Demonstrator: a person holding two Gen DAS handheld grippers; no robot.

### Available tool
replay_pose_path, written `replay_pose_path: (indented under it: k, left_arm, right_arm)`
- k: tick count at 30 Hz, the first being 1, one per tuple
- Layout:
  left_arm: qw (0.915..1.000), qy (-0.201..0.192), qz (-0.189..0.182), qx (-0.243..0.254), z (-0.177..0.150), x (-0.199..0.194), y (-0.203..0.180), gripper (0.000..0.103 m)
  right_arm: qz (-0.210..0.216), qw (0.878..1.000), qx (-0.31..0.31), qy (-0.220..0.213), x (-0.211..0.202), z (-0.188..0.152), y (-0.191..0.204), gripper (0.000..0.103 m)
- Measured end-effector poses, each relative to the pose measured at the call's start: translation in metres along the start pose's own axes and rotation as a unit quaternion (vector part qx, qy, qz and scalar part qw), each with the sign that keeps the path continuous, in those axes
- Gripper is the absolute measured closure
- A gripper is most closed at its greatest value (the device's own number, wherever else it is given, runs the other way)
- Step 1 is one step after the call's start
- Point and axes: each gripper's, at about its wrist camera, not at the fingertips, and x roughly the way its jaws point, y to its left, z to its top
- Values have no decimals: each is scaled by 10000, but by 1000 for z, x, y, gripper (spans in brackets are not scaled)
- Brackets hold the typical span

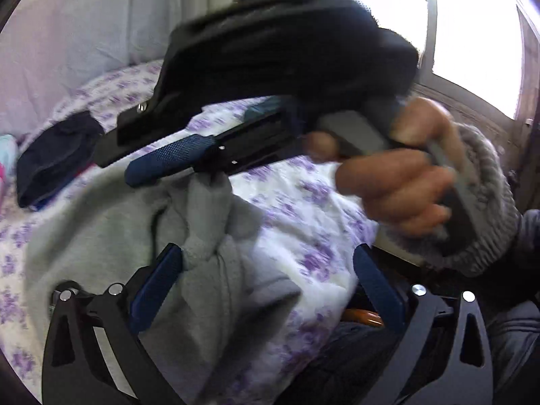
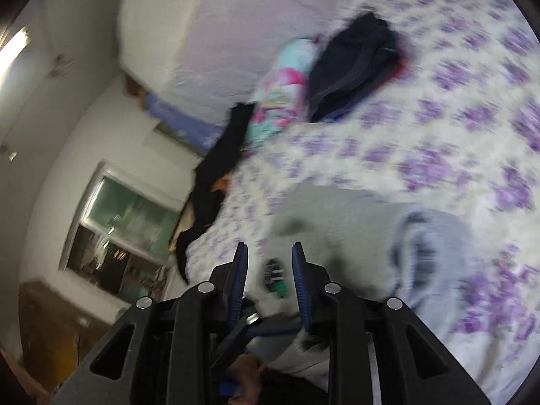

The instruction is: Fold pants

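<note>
Lying bunched on floral bedspread (image 1: 314, 202): grey pants (image 1: 209, 243); left gripper (image 1: 270, 290) released, right gripper (image 1: 189, 168) grasping pants.

Grey pants (image 1: 101, 222), white purple-flowered bedsheet (image 1: 303, 209), navy folded garment (image 2: 354, 67)

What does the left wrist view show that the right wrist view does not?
Only the left wrist view shows the person's hand gripping the right gripper, which pinches a bunch of the gray pants, and the bright window. Only the right wrist view shows a colourful folded garment and a cabinet. Both share the floral bedspread and a dark folded garment.
</note>
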Motion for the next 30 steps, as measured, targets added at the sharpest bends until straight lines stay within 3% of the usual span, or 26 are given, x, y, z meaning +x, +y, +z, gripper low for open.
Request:
replay_pose_path:
  k: [2, 6, 12, 15, 19, 22, 24, 26, 27, 29, 30]
  left_arm:
    - [9989, 272, -388, -71, -12, 20, 4, 4]
    - [9988, 300, -211, 317, -25, 34, -3, 4]
    - [9983, -92, -539, -212, -18, -8, 20, 7]
    - [9968, -336, -460, -556, -19, -43, 40, 7]
    - [9923, -705, -177, -998, -16, -77, 76, 7]
    - [9847, -899, 250, -1475, -12, -87, 110, 7]
    - [9782, -669, 816, -1792, -8, -76, 132, 7]
    - [9721, -271, 1390, -1870, -5, -58, 142, 10]
    - [9674, 3, 1697, -1882, -6, -44, 146, 13]
    - [9612, 370, 1912, -1956, -10, -23, 156, 14]
    - [9603, 409, 1849, -2048, -14, -19, 161, 12]
  right_arm:
    - [-60, 9981, 584, 162, 6, -4, -44, 103]
    - [937, 9848, 1455, 176, 12, -14, -100, 103]
    - [485, 9961, 727, 120, 1, -9, -67, 103]
    - [-63, 9999, -150, -45, -26, -11, -20, 91]
    - [-181, 9959, -881, 53, -39, -13, 26, 70]
    - [-278, 9931, -1095, 313, -27, -19, 37, 70]
    - [-504, 9925, -1005, 473, -17, -25, 27, 71]
    - [-726, 9921, -826, 604, -9, -34, 9, 76]
    - [-743, 9931, -653, 631, -9, -40, -3, 85]
    - [-755, 9948, -301, 606, -14, -50, -27, 102]
    - [-677, 9962, -123, 536, -18, -55, -40, 103]
